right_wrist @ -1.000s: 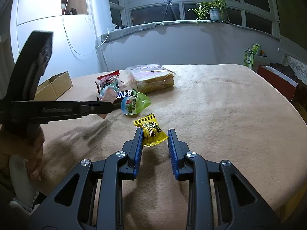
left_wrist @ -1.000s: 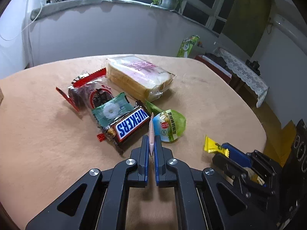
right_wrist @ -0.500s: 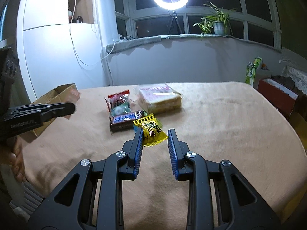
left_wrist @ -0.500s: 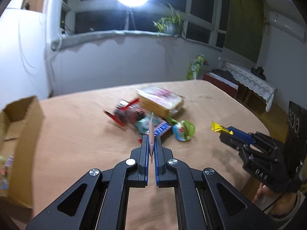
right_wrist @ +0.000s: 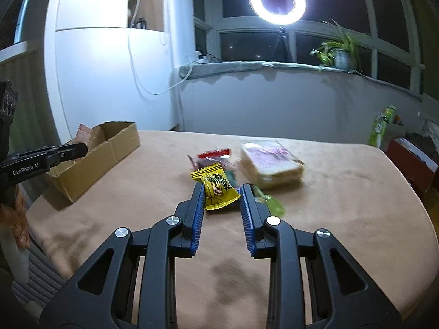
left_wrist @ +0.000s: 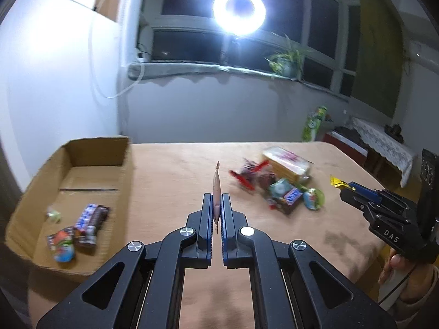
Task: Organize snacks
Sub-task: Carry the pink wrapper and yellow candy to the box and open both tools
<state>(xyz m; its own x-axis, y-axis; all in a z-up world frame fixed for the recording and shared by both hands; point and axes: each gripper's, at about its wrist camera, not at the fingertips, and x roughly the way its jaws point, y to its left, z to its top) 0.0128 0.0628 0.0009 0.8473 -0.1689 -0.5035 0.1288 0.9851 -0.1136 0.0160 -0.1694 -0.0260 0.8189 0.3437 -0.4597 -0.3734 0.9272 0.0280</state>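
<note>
My left gripper [left_wrist: 216,205] is shut on a thin pink snack packet [left_wrist: 216,189], held edge-on above the table. It also shows in the right wrist view [right_wrist: 72,150] near the cardboard box [right_wrist: 109,148]. My right gripper [right_wrist: 222,194] is shut on a yellow snack packet [right_wrist: 216,186] and holds it above the table; it shows at the right of the left wrist view [left_wrist: 356,189]. The open box [left_wrist: 82,161] holds a Snickers bar [left_wrist: 90,224] and two small packets. A pile of snacks [left_wrist: 277,189] with a bread pack [left_wrist: 285,161] lies on the table.
The table [left_wrist: 178,164] has a tan cloth cover. The box stands at its left edge. A ring light [right_wrist: 277,1], a window sill with a plant [right_wrist: 337,52], and a red cabinet [right_wrist: 411,161] at the right lie beyond the table.
Both grippers have risen and swung left with their packets. The left one now faces the cardboard box, which has come into full view; the snack pile has shifted to the right.
</note>
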